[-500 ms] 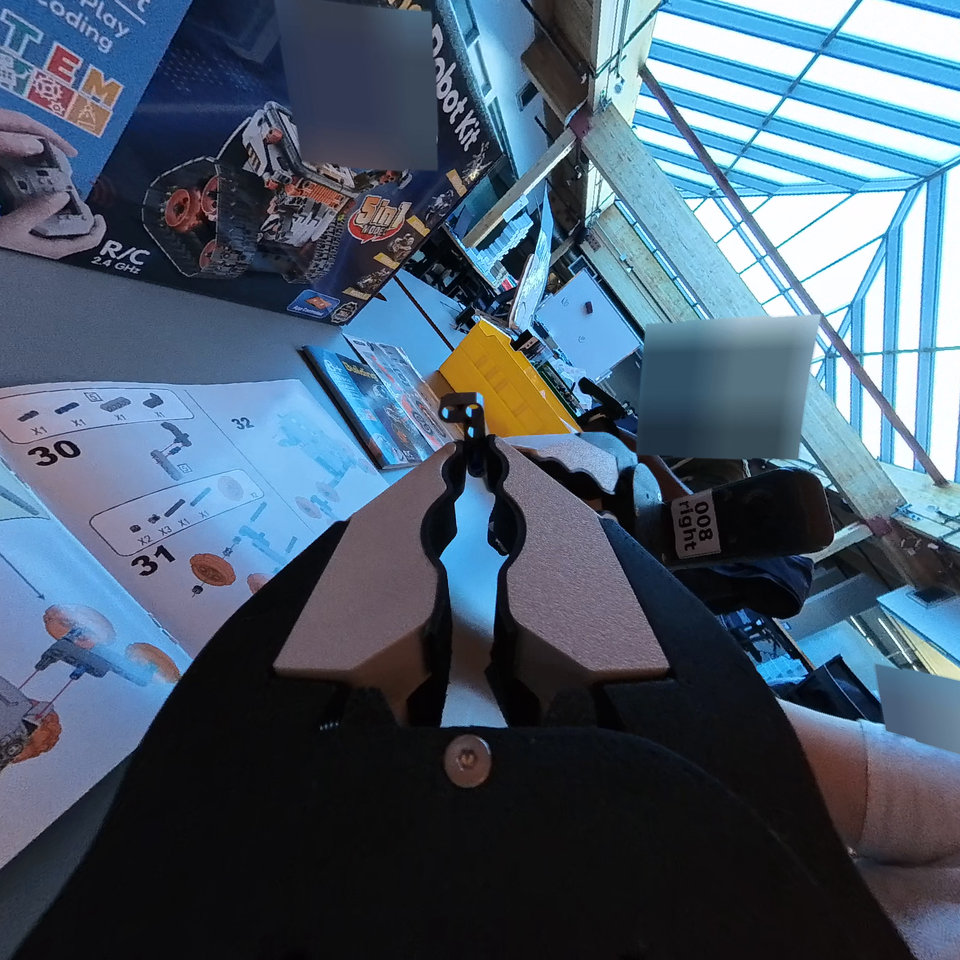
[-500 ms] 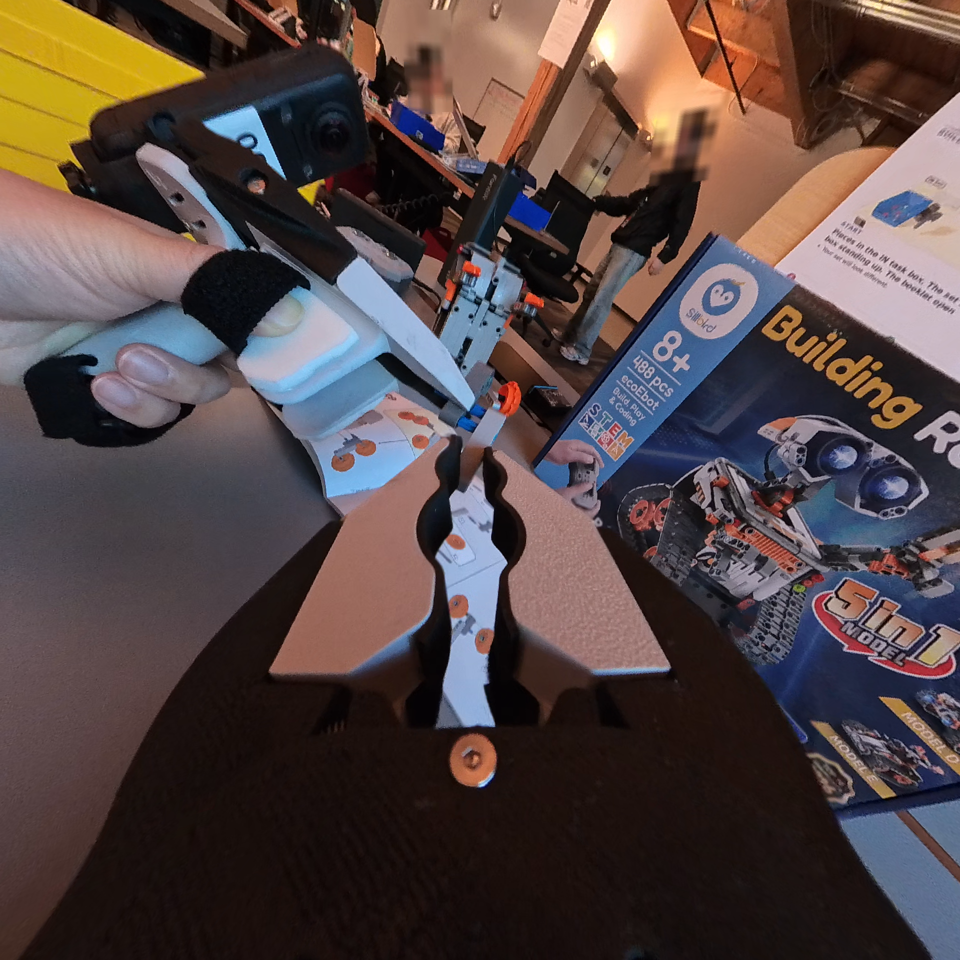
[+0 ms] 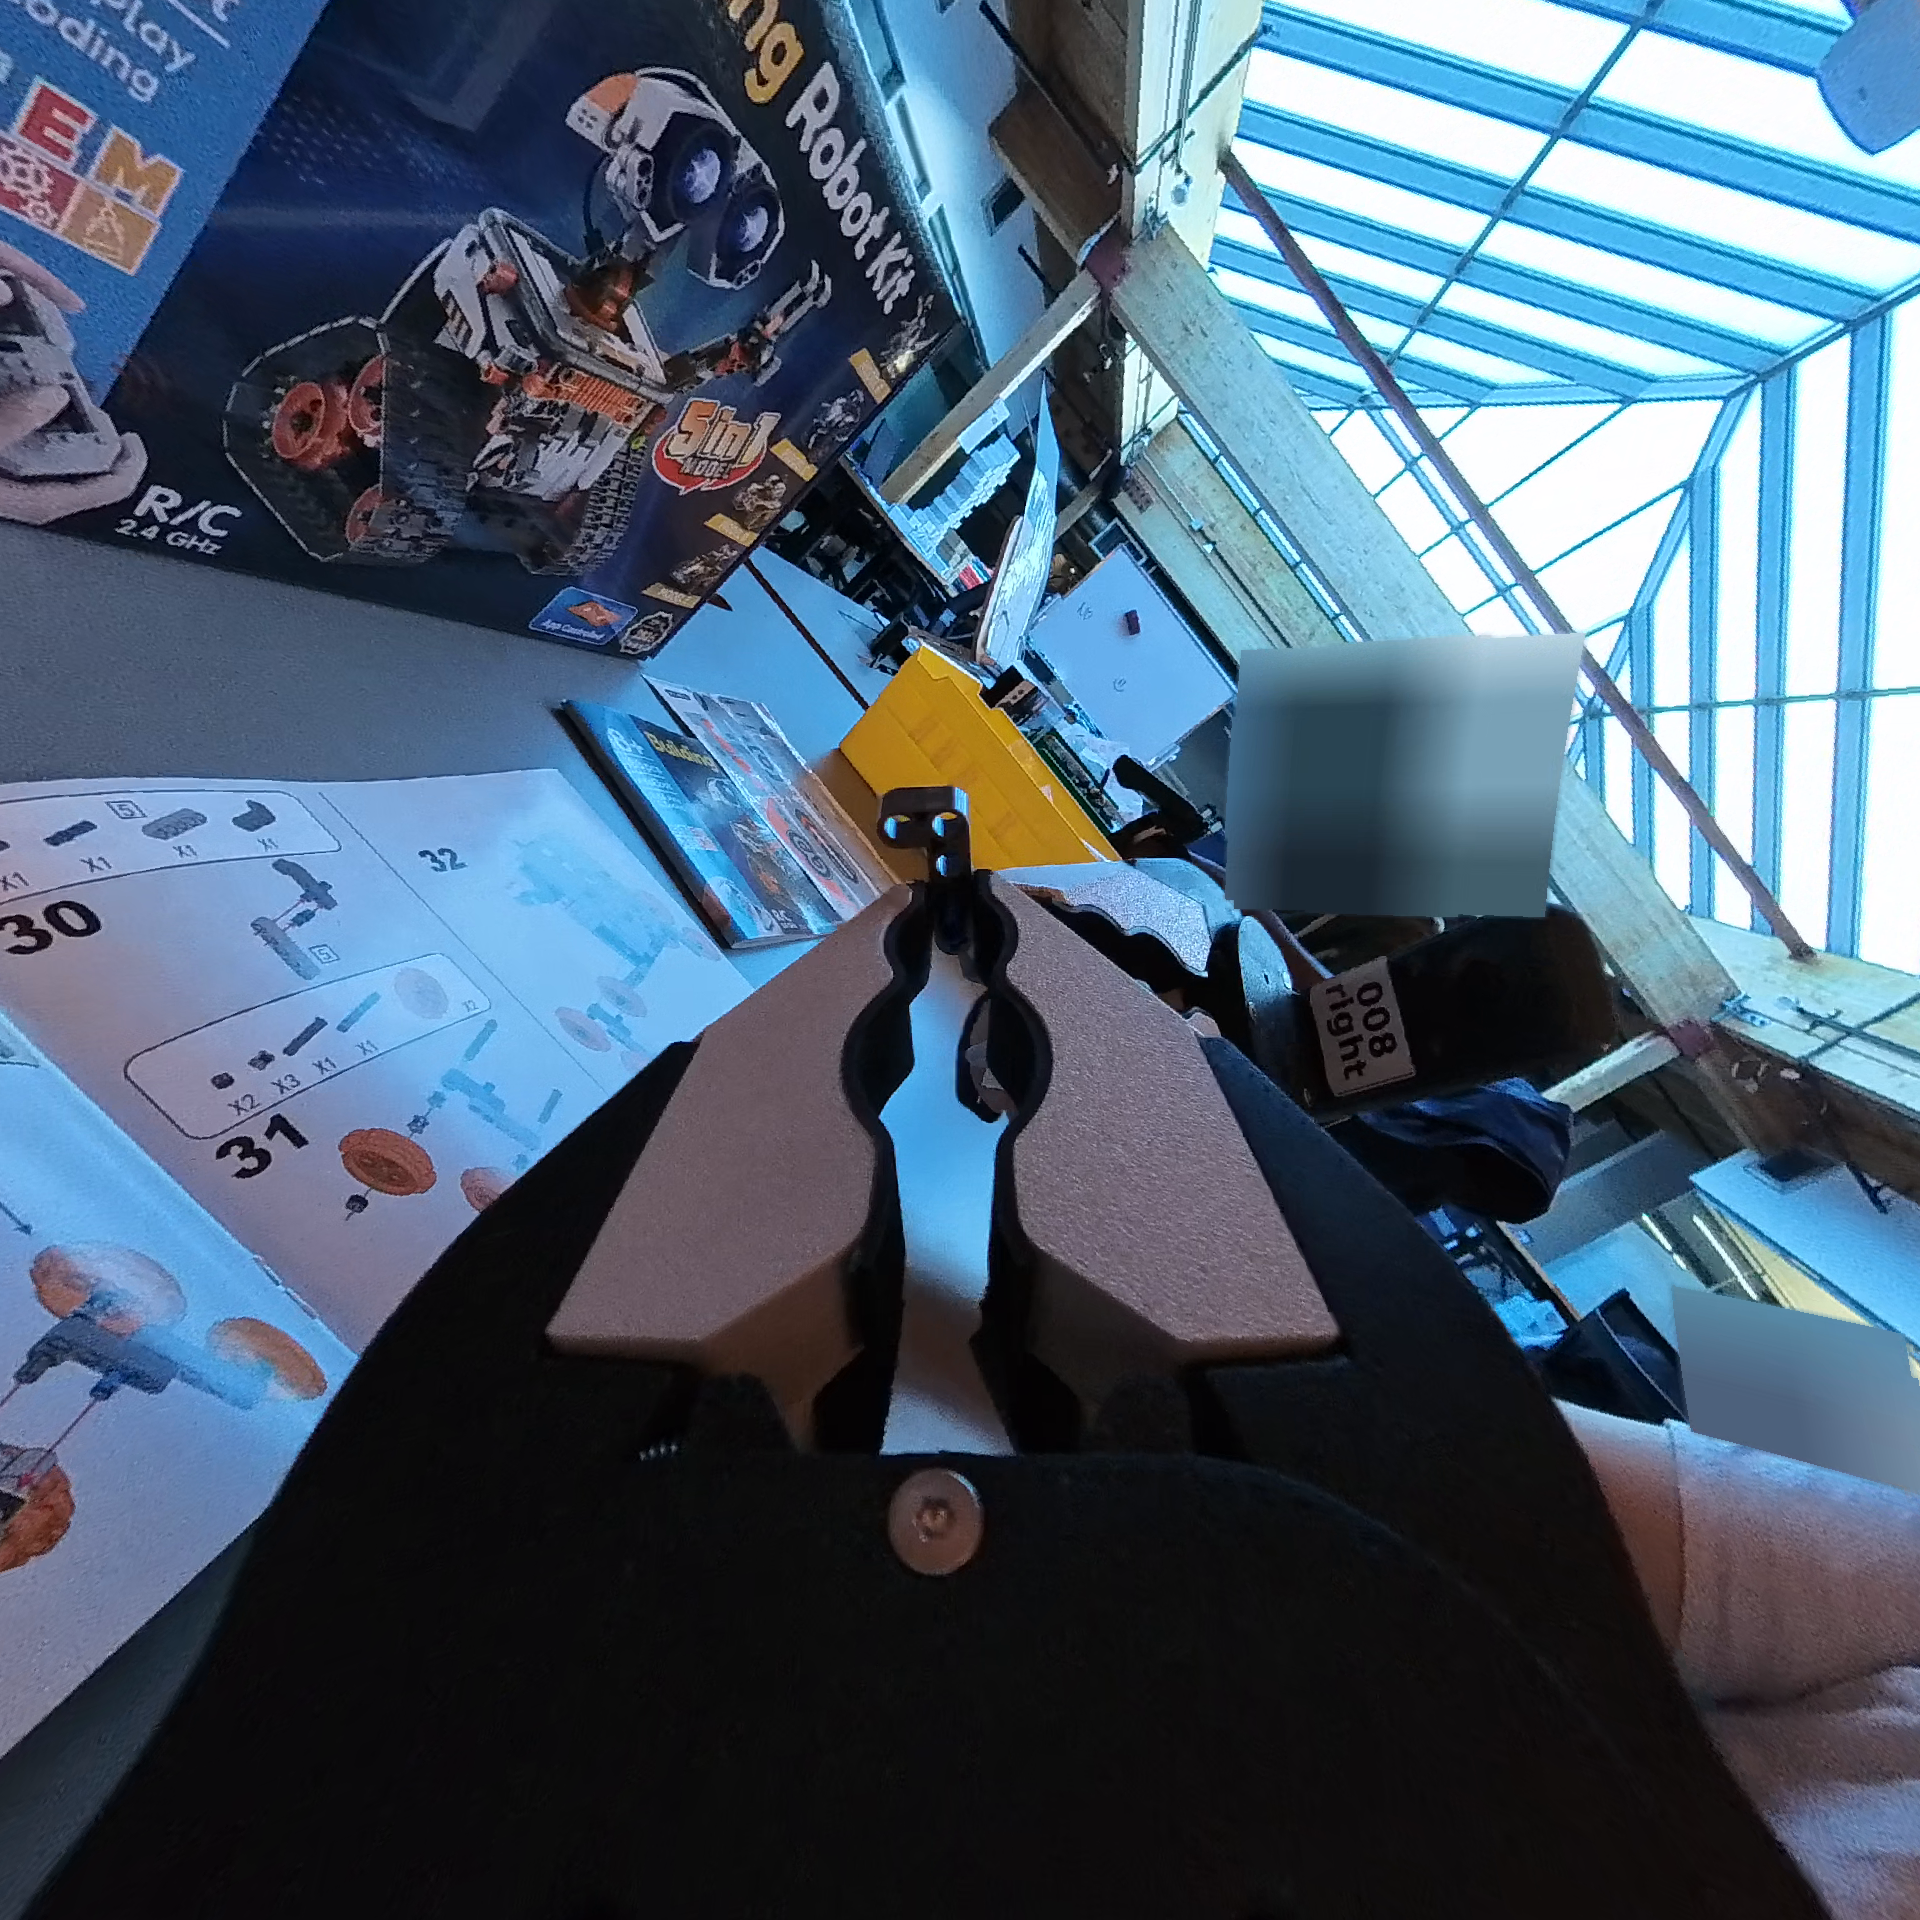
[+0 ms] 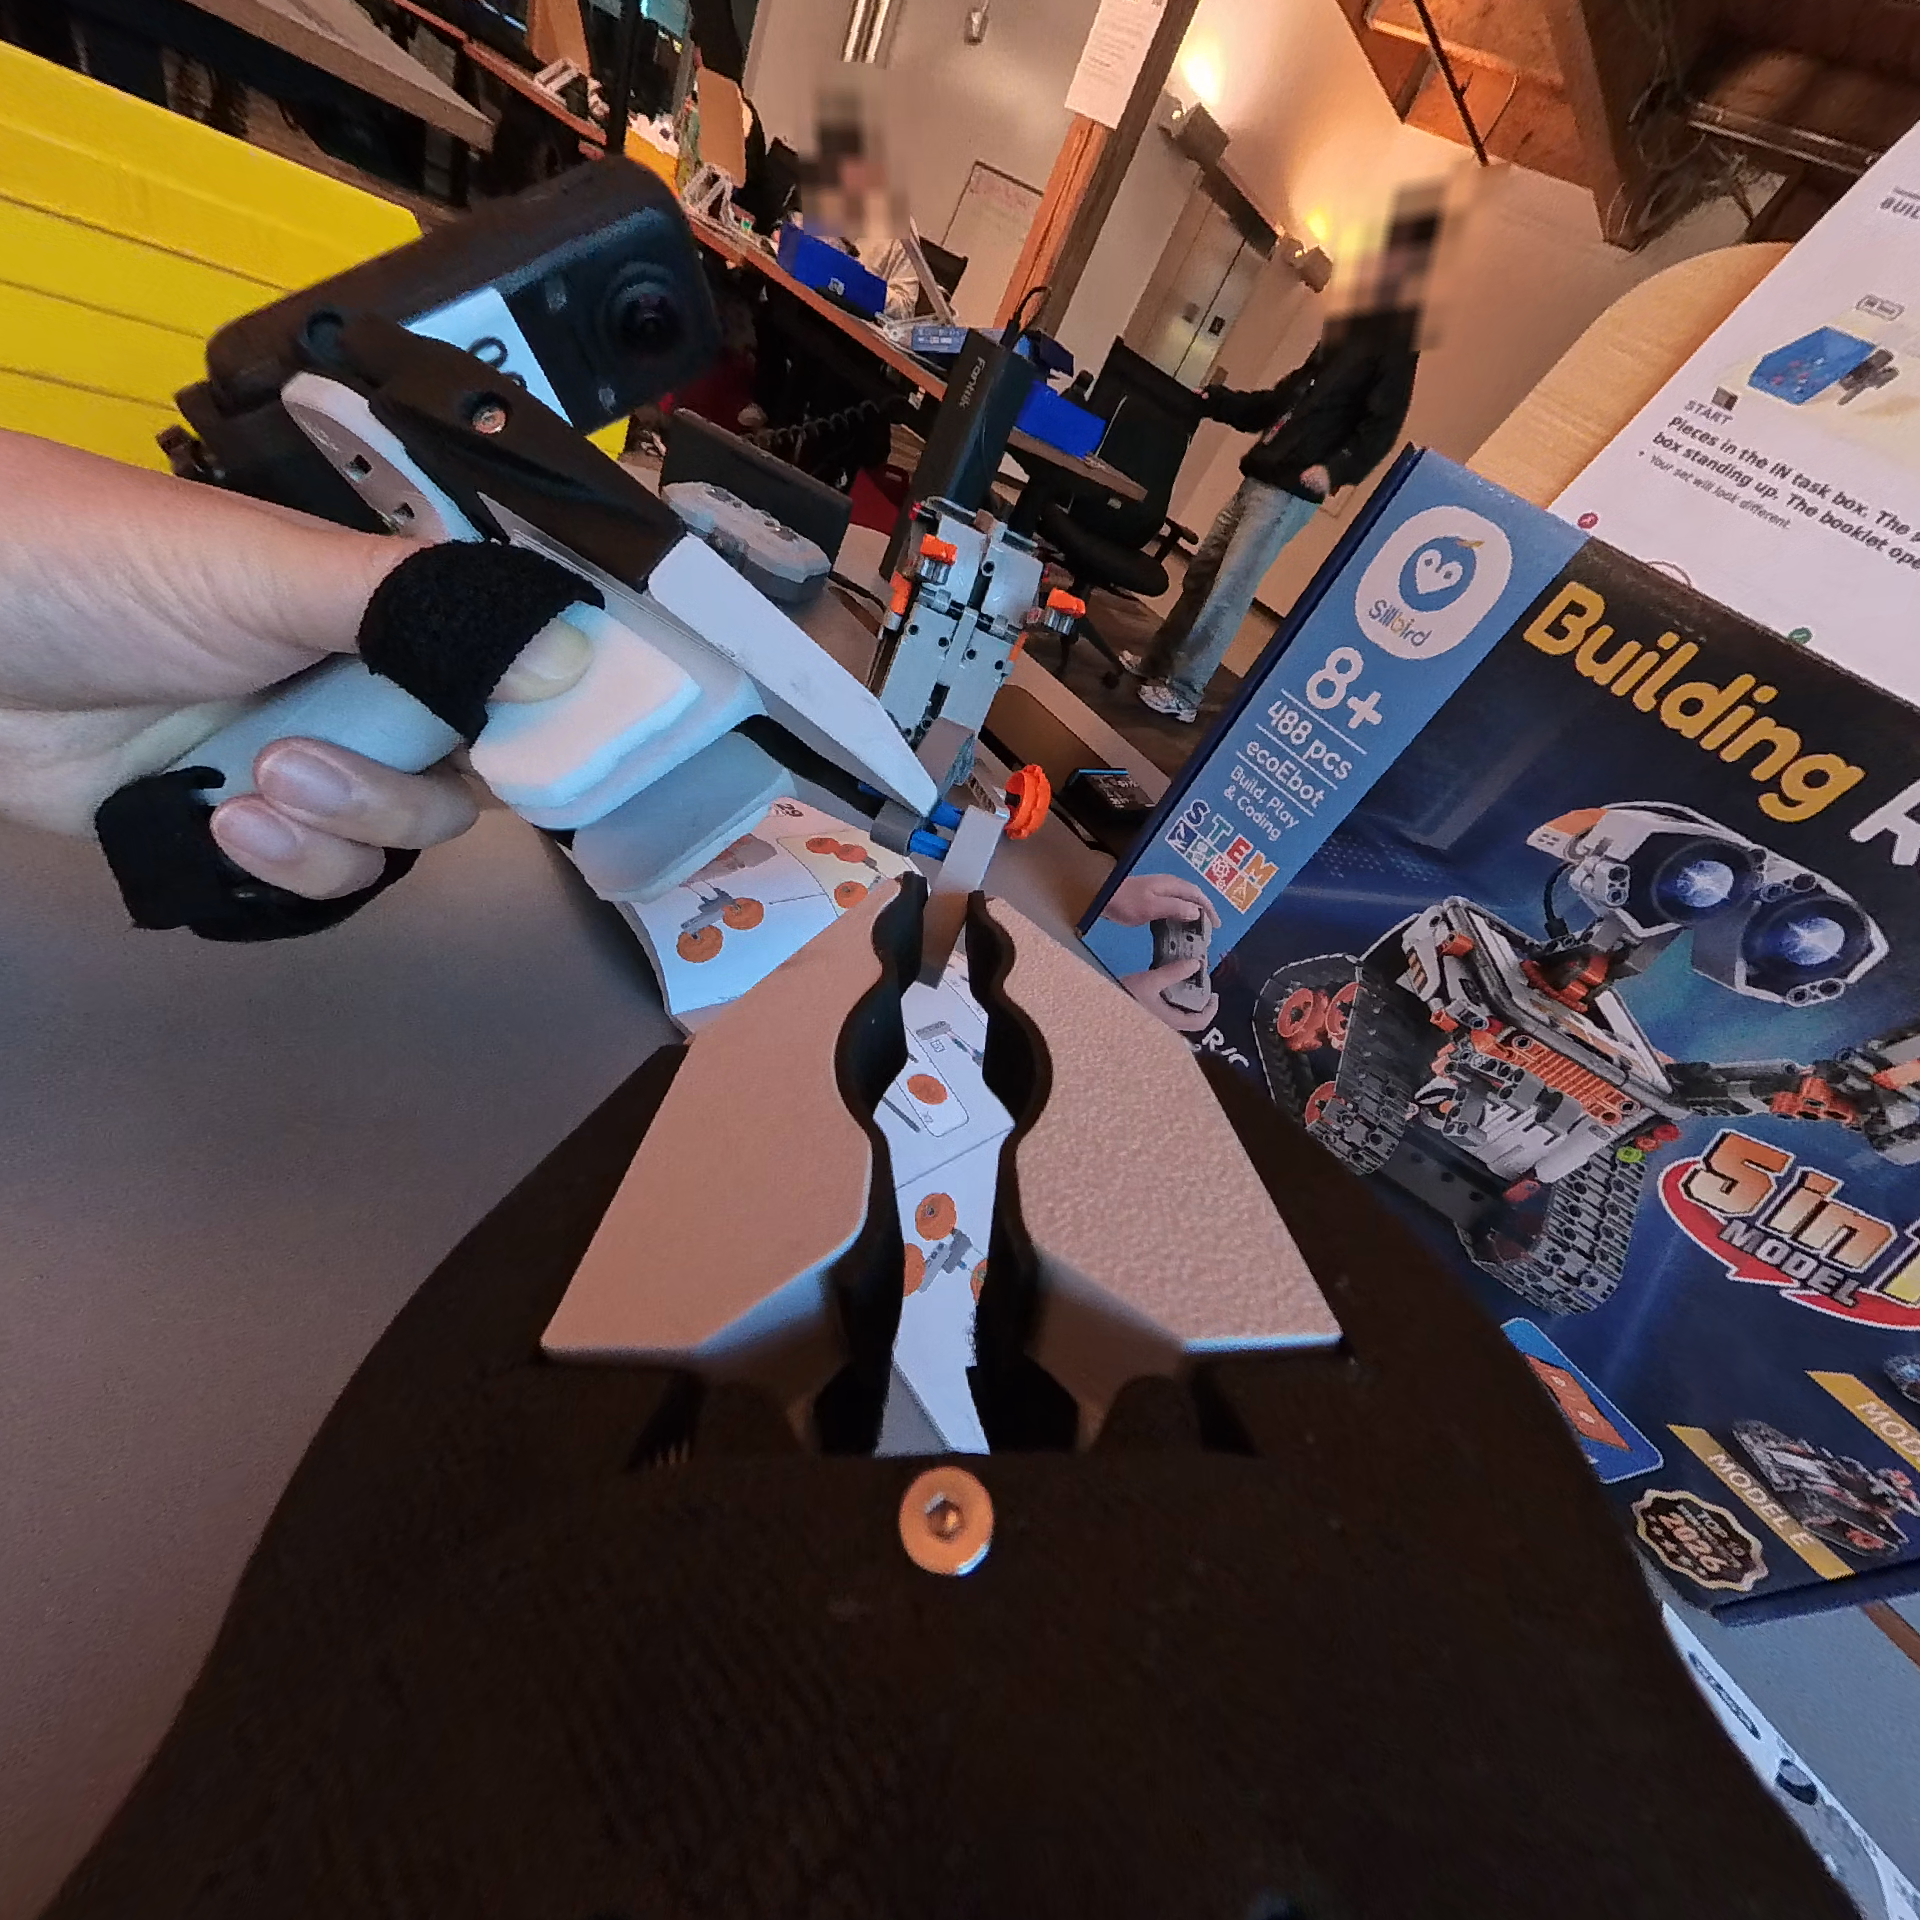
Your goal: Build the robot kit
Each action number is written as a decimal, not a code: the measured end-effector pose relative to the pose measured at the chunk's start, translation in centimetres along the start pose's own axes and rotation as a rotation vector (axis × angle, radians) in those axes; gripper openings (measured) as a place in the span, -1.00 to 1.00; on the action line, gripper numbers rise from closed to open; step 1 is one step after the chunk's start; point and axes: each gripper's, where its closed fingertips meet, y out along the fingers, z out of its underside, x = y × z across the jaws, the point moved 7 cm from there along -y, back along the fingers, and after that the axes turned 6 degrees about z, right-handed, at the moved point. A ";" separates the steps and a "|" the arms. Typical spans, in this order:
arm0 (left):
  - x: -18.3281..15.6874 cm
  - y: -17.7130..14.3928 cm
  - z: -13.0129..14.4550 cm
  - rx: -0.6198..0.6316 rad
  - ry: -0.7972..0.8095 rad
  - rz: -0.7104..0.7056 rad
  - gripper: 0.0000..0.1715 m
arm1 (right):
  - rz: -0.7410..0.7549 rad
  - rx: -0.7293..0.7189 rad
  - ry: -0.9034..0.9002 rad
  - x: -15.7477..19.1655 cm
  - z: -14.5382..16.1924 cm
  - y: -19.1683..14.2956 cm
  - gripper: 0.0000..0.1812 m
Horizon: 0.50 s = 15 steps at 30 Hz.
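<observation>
Left gripper (image 3: pixel 948 902), raised above the grey surface (image 3: pixel 260 665), pinches a small black L-shaped connector piece (image 3: pixel 928 836) at its fingertips; fingers narrow, closed on the piece's lower leg, w/ the holed top sticking out past the tips. Below & left of it lies an open instruction booklet (image 3: pixel 343 966) showing numbered build steps. Two smaller closed booklets (image 3: pixel 727 821) sit near the tips, btwn the open one & a yellow bin (image 3: pixel 966 748). A dark-blue robot-kit box (image 3: pixel 499 312) stands upright at the far edge of the surface.

Right gripper (image 4: pixel 943 914) holds a flat grey beam piece (image 4: pixel 961 873) at its tips; fingers narrow, clamped on the beam's lower end. The beam's upper end meets a small assembly of grey & blue parts w/ an orange wheel hub (image 4: pixel 1023 800), just beside the other gripper's white fingers (image 4: pixel 821 696); whether they touch can't be told. A hand (image 4: pixel 156 665) w/ black finger straps grips that gripper's handle, its camera (image 4: pixel 613 301) on top. Behind stands a partly built grey-and-orange model (image 4: pixel 966 623) on the surface. The kit box (image 4: pixel 1507 987) fills the right side; a white printed sheet (image 4: pixel 1787 436) leans behind it. A person (image 4: pixel 1278 488) stands in the background, well apart.
</observation>
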 end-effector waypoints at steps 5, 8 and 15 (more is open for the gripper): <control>0.2 -0.3 0.0 0.031 -0.041 0.023 -0.95 | -0.012 0.006 -0.115 0.2 0.1 0.0 -0.93; 0.3 -0.4 0.2 0.035 -0.071 0.033 -0.95 | -0.037 -0.002 -0.121 0.2 0.2 -0.1 -0.93; 0.4 -0.4 0.5 0.069 -0.133 0.087 -0.95 | -0.162 -0.040 -0.056 -0.5 0.4 -0.5 -0.93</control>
